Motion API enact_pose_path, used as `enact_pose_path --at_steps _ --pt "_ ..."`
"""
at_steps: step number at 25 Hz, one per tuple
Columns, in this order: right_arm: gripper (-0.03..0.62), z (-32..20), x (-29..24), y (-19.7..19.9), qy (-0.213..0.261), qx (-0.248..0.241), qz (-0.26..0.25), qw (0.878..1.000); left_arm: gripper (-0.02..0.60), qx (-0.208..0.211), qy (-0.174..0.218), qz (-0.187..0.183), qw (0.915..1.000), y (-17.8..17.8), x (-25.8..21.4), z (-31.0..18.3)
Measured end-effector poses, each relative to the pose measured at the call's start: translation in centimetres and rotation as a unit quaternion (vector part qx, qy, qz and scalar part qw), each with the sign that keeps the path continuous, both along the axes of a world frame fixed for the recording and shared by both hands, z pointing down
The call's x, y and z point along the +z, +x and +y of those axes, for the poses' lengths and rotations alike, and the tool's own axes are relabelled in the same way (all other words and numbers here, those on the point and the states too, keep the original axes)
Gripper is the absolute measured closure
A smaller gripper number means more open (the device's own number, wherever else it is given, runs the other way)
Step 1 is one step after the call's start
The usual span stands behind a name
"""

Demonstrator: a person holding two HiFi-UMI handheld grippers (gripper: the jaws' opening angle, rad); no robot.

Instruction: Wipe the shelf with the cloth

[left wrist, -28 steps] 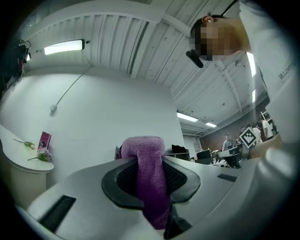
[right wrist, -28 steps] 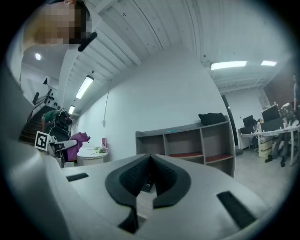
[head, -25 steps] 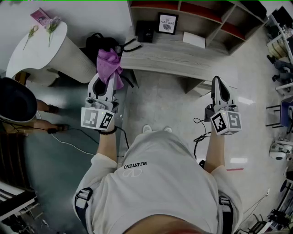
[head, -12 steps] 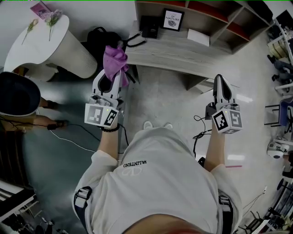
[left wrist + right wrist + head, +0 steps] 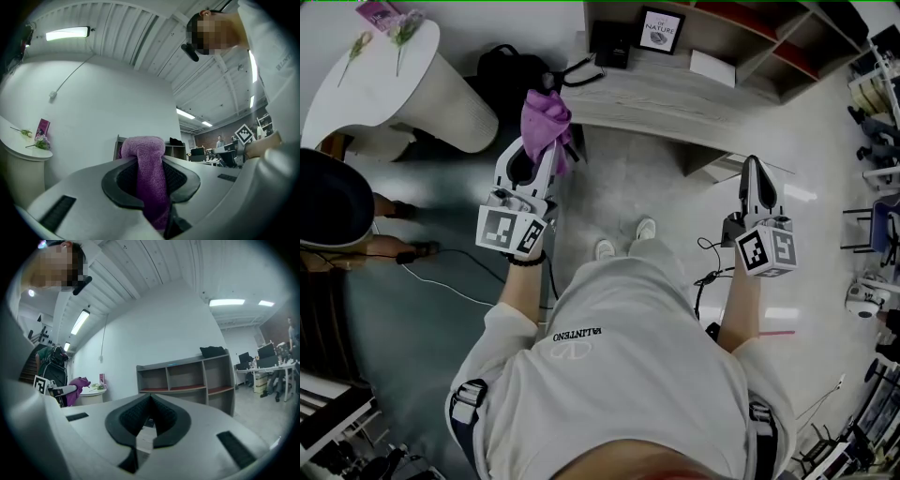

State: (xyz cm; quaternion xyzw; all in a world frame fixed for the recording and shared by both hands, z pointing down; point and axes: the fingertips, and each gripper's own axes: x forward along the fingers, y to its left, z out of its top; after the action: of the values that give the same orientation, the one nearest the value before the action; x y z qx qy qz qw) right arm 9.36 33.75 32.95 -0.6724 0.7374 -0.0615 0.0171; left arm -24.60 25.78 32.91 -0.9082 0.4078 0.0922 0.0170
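Note:
A purple cloth [image 5: 546, 116] sticks up from my left gripper [image 5: 539, 150], which is shut on it and hangs just short of the left end of the shelf. In the left gripper view the cloth [image 5: 149, 168] fills the gap between the pads. The shelf [image 5: 675, 98] is a low wooden unit with a long pale top and open compartments behind. My right gripper [image 5: 754, 163] is shut and holds nothing, over the floor near the shelf's right front corner. The right gripper view has the shelf [image 5: 187, 380] ahead of the closed jaws.
On the shelf top stand a framed picture [image 5: 661, 30], a black box [image 5: 608, 43] and a white box [image 5: 712, 67]. A black bag [image 5: 502, 75] and a white round table [image 5: 375, 84] sit left of the shelf. A person in a dark hat [image 5: 333, 202] is at far left.
My left gripper has carried the cloth forward, closer to the shelf's left end. The person holding the grippers has stepped forward. The right gripper stays about where it was.

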Motion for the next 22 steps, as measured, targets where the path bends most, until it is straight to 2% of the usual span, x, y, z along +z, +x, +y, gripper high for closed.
enact_pose_path --at_steps 10,22 --pt "0.595 -4.5 0.7 1.2 0.004 -0.021 -0.012 1.0 0.495 -0.011 -0.003 -0.002 0.9999 2.5 -0.1 -3.6" --pt "0.595 -13.9 1.2 5.2 0.004 -0.067 -0.027 0.997 0.495 -0.03 0.001 -0.02 0.9994 8.3 -0.8 -10.5"
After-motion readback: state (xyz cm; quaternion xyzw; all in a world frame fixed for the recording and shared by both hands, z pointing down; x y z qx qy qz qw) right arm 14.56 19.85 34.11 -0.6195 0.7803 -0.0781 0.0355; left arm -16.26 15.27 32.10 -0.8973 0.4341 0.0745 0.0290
